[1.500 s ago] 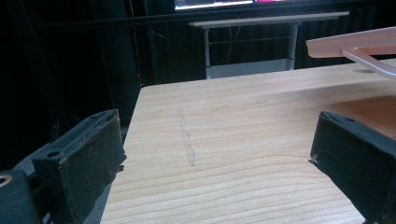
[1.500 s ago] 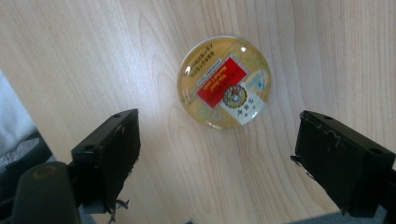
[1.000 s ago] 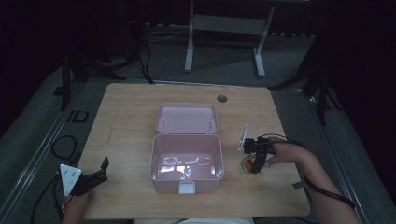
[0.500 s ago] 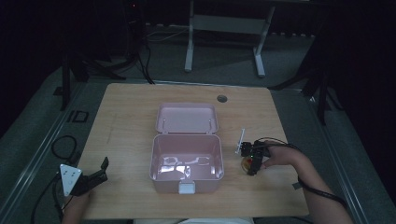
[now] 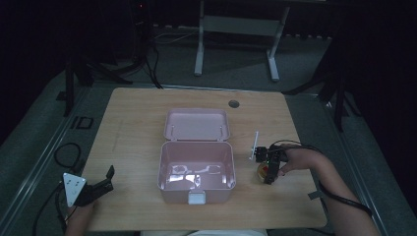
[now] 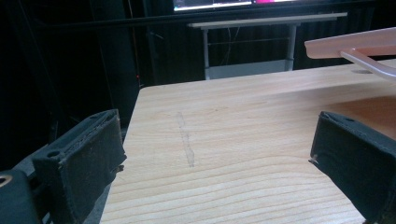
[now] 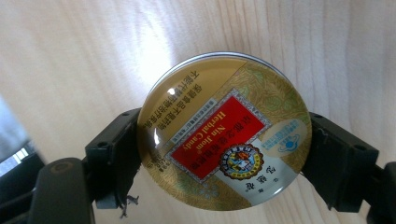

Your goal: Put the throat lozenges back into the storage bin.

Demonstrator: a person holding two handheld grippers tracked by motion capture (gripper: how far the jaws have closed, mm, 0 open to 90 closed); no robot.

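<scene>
Our right tongs (image 7: 224, 154), now lower, clamp the candy tin (image 7: 224, 130) right of the pink box (image 5: 196, 169), ready for lifting; left tongs (image 6: 219, 163) gape apart.

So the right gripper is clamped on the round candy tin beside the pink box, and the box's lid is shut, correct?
Not quite. The pink box stands with its lid open, folded back flat on the table, as the high view shows. The rest holds: the right gripper has its jaws against both sides of the round candy tin, which sits just to the right of the box.
</scene>
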